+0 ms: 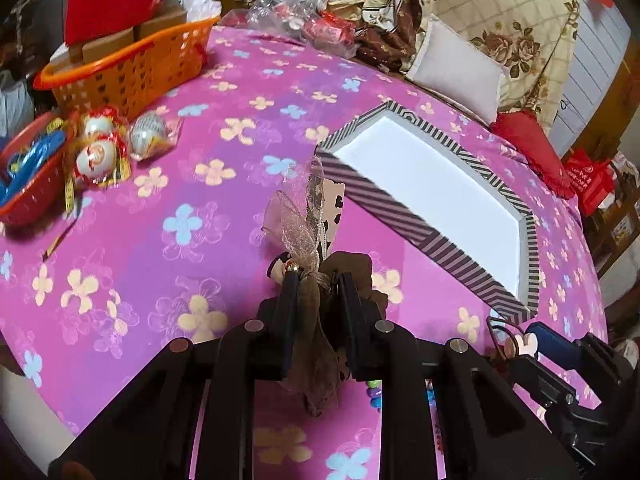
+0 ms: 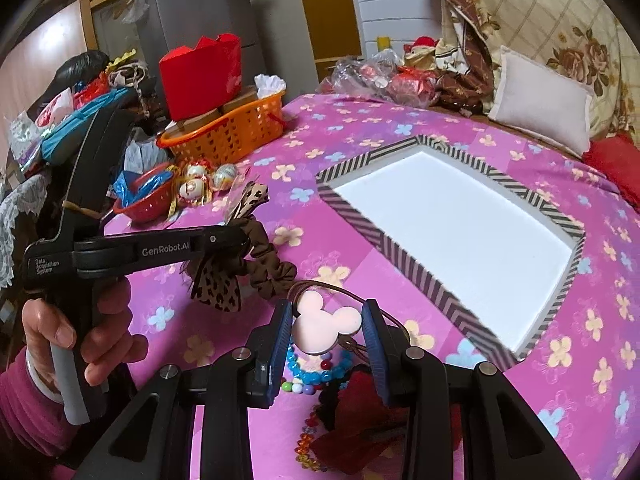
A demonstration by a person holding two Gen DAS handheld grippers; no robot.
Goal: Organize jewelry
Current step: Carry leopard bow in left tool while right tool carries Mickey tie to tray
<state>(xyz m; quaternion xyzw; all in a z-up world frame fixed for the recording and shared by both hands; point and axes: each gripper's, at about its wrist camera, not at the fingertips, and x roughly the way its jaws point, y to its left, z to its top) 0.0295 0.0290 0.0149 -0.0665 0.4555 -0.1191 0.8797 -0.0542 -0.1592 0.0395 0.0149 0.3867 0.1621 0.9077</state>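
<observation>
Gripped between the pads of the left gripper (image 1: 316, 280) is a brown scrunchie (image 2: 264, 264) with a leopard-print bow (image 2: 218, 286) and a sheer ribbon (image 1: 298, 216); the narrow jaws pinch the gathered fabric, which hangs clear of the cloth below. In the left wrist view the ribbon's long axis runs up and away from the fingertips, toward the tray. The right gripper (image 2: 328, 320) clamps a pale pink mouse-head pendant (image 2: 326, 322) by its two ears, one pad on each side, its round head toward the camera — a brown cord (image 2: 384, 312) loops from it behind the right pad. Below the pendant lie a blue bead bracelet (image 2: 312, 376), a string of amber beads (image 2: 306, 440) and some dark red fabric (image 2: 360, 412), all on the pink flowered cloth (image 1: 140, 248) that covers the surface.

A shallow white tray (image 2: 452, 236) with a black-and-white striped rim lies beyond both grippers, its long axis running diagonally. A person's hand (image 2: 80, 332) in a pink sleeve grasps the left gripper's handle. At the far left stand an orange basket (image 1: 132, 68) holding cardboard boxes and a red box, a small red basket (image 1: 28, 188) and three wrapped eggs (image 1: 100, 148). Farther back are crinkled plastic bags, a white cushion (image 1: 460, 68), a rose-patterned quilt (image 1: 520, 28) and a grey cabinet (image 2: 200, 8).
</observation>
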